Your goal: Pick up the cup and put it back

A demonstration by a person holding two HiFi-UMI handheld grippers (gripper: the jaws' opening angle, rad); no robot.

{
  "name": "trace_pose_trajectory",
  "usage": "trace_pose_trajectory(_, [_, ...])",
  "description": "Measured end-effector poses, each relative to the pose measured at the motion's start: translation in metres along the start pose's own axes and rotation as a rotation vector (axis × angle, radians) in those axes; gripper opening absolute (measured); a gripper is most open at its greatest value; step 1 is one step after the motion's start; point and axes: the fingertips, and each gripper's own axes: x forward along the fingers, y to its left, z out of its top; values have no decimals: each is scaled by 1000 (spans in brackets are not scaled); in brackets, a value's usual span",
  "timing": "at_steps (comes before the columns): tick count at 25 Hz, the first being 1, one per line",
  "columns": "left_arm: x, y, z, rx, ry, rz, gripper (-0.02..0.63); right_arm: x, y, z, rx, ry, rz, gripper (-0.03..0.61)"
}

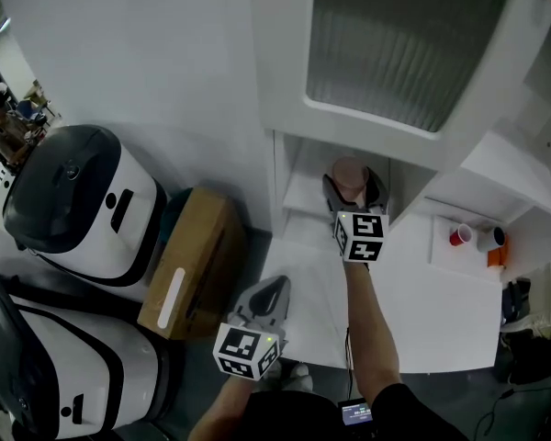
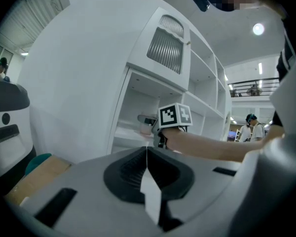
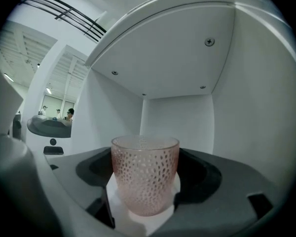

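Note:
A pink dimpled glass cup (image 3: 145, 179) stands upright between the jaws of my right gripper (image 3: 145, 201), whose white pads press its sides. In the head view the right gripper (image 1: 352, 184) reaches into the low open compartment of a white cabinet (image 1: 289, 168), and the cup (image 1: 349, 171) shows at its tips. Whether the cup rests on the shelf is hidden. My left gripper (image 1: 274, 289) hangs shut and empty, low in front of the cabinet. From the left gripper (image 2: 147, 154) view the right gripper's marker cube (image 2: 175, 116) sits at the compartment's mouth.
Two white-and-black machines (image 1: 83, 200) (image 1: 46, 366) stand at the left, a cardboard box (image 1: 188, 260) beside them. A white surface (image 1: 441, 301) at the right holds a red cup (image 1: 459, 236) and a white cup (image 1: 489, 238). A ribbed glass cabinet door (image 1: 395, 44) juts out overhead.

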Motion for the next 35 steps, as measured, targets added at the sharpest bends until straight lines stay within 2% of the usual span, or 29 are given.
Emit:
trace_pose_trajectory(10, [-5,-18,6,26,-23,-43,14,-29,0,17,19,-66,7,383])
trace_pose_trajectory(18, [-8,-39,21,38,-77,-75,14,-98,10,30,49,-123,27,382])
trace_pose_trajectory(25, [-16,-63,38,64,-145,-94,14,-168,22,42,152,-159,66,377])
trace_pose_trajectory(27, [-19,-65,42,63,-165,-88,14,-189,25,44,163,-165,63,329])
trace_pose_trajectory(29, [-21,-64,47,54,-185,-75,14,-208,28,45,167,-173,58,197])
trace_pose_trajectory(30, [-22,-64,50,48,-195,-69,14,-217,29,44,167,-173,57,169])
trace_pose_trajectory(35, [-22,-78,58,47,-225,-76,14,-254,46,37,151,-130,77,149])
